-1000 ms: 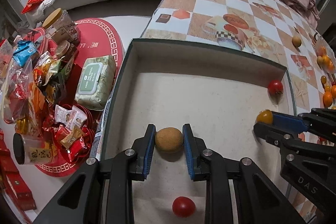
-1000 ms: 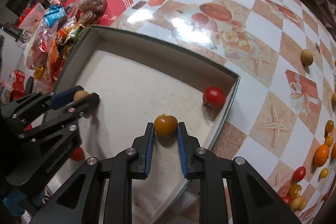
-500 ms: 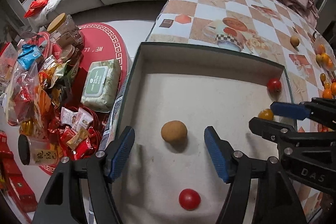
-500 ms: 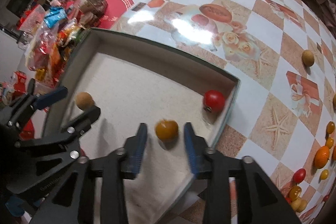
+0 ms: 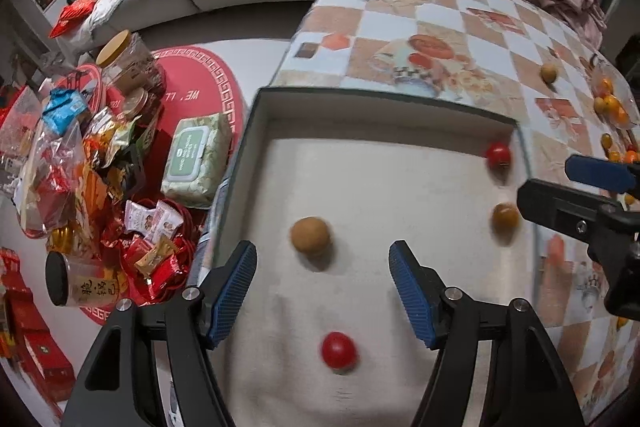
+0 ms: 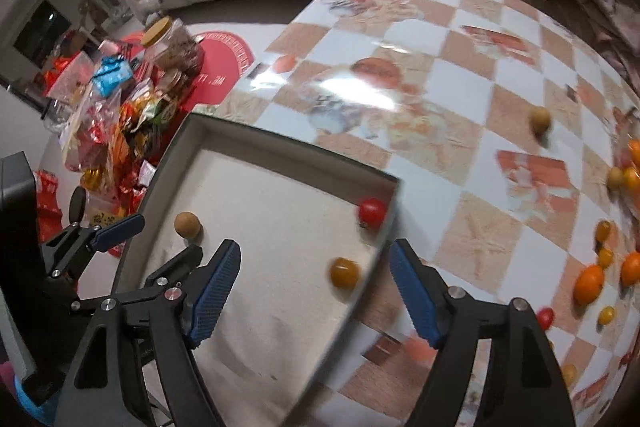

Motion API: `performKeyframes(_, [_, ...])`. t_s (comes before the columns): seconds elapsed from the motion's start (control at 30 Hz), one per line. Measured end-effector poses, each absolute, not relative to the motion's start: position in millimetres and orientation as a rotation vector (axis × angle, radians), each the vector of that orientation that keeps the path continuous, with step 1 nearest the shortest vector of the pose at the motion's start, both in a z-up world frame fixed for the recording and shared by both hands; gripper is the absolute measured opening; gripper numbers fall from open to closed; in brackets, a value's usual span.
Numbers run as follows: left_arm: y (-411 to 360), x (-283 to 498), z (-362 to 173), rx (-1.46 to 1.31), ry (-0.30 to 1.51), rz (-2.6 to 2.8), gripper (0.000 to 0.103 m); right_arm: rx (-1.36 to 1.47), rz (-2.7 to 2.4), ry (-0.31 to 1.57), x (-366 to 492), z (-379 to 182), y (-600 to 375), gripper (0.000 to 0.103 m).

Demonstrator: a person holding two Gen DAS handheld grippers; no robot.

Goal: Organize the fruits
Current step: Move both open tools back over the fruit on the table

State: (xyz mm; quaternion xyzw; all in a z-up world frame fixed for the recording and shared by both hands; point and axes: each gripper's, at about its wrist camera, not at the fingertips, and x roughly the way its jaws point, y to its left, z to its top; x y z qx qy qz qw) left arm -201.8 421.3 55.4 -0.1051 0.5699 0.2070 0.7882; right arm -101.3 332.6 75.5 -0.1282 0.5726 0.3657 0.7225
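Your left gripper (image 5: 322,291) is spread wide and holds nothing; the round brown fruit (image 5: 311,236) lies free just beyond its blue pads, on the pale floor of the shallow dark-rimmed tray (image 5: 372,98). Your right gripper (image 6: 314,289) is also spread wide, with the small orange-yellow tomato (image 6: 344,272) loose between its fingers, near the tray's right rim. One red tomato (image 5: 498,155) sits in the far right corner, another red tomato (image 5: 338,347) nearer you.

Box (image 5: 256,131) sits at table (image 5: 440,11) corner. Four fruits in it: longan (image 5: 311,237) centre-left, tomato (image 5: 338,346) in front of it, second tomato (image 5: 498,154) far-right corner, kumquat (image 5: 505,218) by right wall. Loose fruit pile (image 6: 600,267) on table right of box. Wipes pack (image 5: 196,163) on floor left.
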Motion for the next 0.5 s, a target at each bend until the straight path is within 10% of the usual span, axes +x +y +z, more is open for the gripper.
performKeyframes(0.5, [305,-138,86,-0.125,1.201,0.214,0.070,-0.134,0.508,1.340,-73,62,169,0.080])
